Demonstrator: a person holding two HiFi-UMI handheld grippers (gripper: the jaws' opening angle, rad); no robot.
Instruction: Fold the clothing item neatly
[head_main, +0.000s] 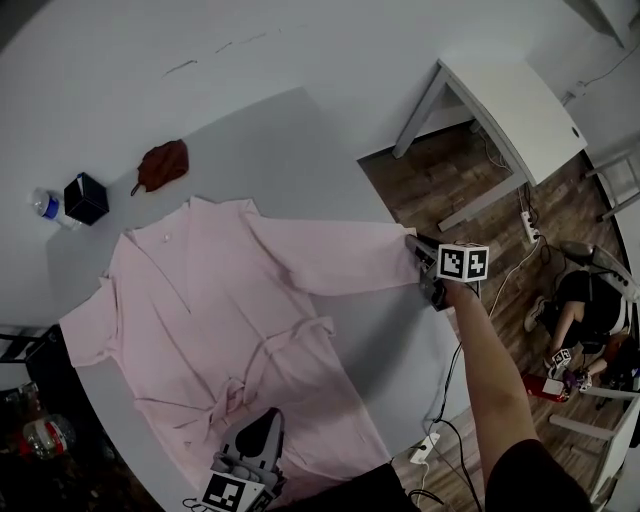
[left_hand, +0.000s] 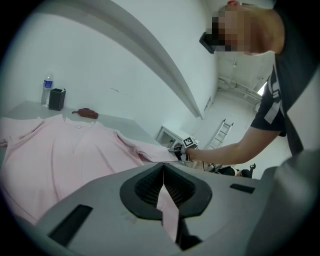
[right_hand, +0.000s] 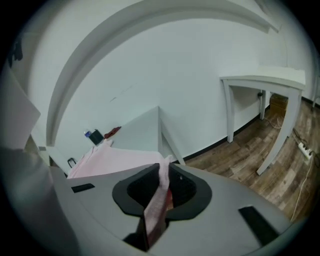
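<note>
A pale pink robe (head_main: 220, 300) lies spread face up on the grey table (head_main: 290, 130), its belt tied at the waist. My left gripper (head_main: 266, 418) is at the near hem, shut on a pinch of pink fabric (left_hand: 167, 207) that runs down between its jaws (left_hand: 163, 170). My right gripper (head_main: 420, 252) is at the end of the outstretched right sleeve (head_main: 340, 255), near the table's right edge. In the right gripper view a strip of the pink cuff (right_hand: 157, 200) is clamped between its jaws (right_hand: 164, 167). The left sleeve lies flat at the far left.
A black box (head_main: 86, 198), a water bottle (head_main: 45, 205) and a crumpled reddish-brown cloth (head_main: 162, 163) sit at the table's far left. Off the right edge are a wooden floor, a white side table (head_main: 510, 100), cables, a power strip (head_main: 425, 448) and a person (head_main: 590, 300).
</note>
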